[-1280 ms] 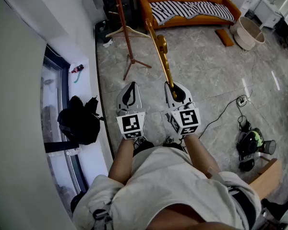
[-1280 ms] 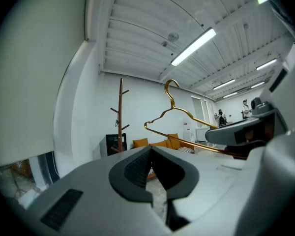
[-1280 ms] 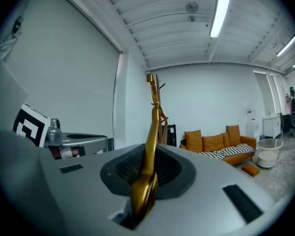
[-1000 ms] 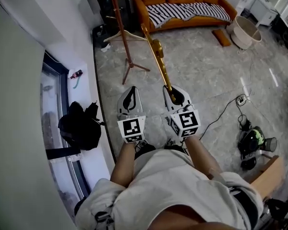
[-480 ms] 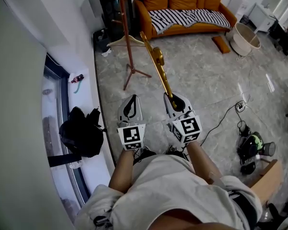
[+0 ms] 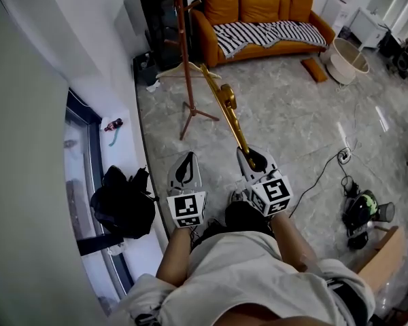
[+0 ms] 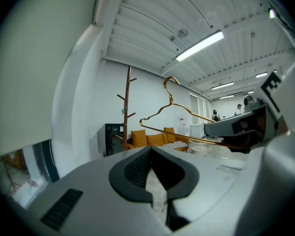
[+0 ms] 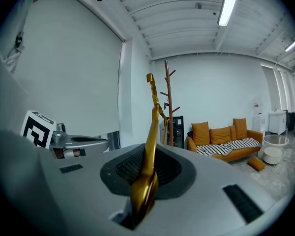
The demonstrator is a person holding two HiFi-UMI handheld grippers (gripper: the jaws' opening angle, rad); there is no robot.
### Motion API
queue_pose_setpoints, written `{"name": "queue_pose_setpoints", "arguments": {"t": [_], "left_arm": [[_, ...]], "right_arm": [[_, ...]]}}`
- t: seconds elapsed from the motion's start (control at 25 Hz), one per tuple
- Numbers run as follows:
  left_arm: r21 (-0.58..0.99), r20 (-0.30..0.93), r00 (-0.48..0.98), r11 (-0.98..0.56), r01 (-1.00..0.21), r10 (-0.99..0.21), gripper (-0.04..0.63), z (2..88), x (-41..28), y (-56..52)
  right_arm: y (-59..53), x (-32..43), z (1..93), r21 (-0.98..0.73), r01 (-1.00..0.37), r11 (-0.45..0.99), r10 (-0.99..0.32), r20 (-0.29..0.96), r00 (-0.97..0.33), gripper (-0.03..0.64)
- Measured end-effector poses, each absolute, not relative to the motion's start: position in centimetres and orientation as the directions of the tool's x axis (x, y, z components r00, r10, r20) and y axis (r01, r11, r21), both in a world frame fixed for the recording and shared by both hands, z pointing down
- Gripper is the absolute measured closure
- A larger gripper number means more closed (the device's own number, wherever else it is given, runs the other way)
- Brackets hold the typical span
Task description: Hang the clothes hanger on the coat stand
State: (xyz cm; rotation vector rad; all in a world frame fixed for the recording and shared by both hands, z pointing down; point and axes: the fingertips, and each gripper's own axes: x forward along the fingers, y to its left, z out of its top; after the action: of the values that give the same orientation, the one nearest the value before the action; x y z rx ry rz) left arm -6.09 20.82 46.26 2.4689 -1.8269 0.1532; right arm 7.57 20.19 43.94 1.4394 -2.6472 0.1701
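Gold hanger (image 6: pixel 226 102), reddish-brown coat stand (image 6: pixel 184 53), orange sofa (image 6: pixel 258 7), black-and-white striped blanket (image 6: pixel 272 32)

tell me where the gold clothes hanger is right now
In the head view the gold metal clothes hanger sits near the middle, one end clamped in the right hand-held gripper, the other reaching toward the brown wooden coat stand.

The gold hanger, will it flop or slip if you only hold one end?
Probably stiff: the gold hanger sticks straight out from the right gripper without sagging. It looks thin and open, so likely light. Its shiny surface may be slippery, and held at one end it could swivel in the grip.
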Motion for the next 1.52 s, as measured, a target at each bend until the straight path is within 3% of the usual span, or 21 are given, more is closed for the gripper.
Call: {"name": "queue_pose_setpoints", "arguments": {"t": [0.56,0.88,1.52], "left_arm": [[-0.038,0.146,0.274,-0.282,-0.959,-0.951,0.586,47.0,-7.8,12.3],[-0.076,0.165,0.274,-0.289,-0.954,-0.947,0.586,46.1,-6.8,3.9],[-0.244,0.352,0.199,-0.295,-0.924,-0.915,0.586,48.0,-6.0,-7.6]], "right_arm": [[10.2,5.9,45.6,-0.073,-0.789,0.61,-0.766,0.201,-0.611,0.581],[3.4,5.8,46.6,-0.083,-0.703,0.707,-0.666,0.255,-0.7,0.581],[-6.9,7.4,47.5,-0.134,-0.471,0.872,-0.425,0.273,-0.863,0.581]]}}
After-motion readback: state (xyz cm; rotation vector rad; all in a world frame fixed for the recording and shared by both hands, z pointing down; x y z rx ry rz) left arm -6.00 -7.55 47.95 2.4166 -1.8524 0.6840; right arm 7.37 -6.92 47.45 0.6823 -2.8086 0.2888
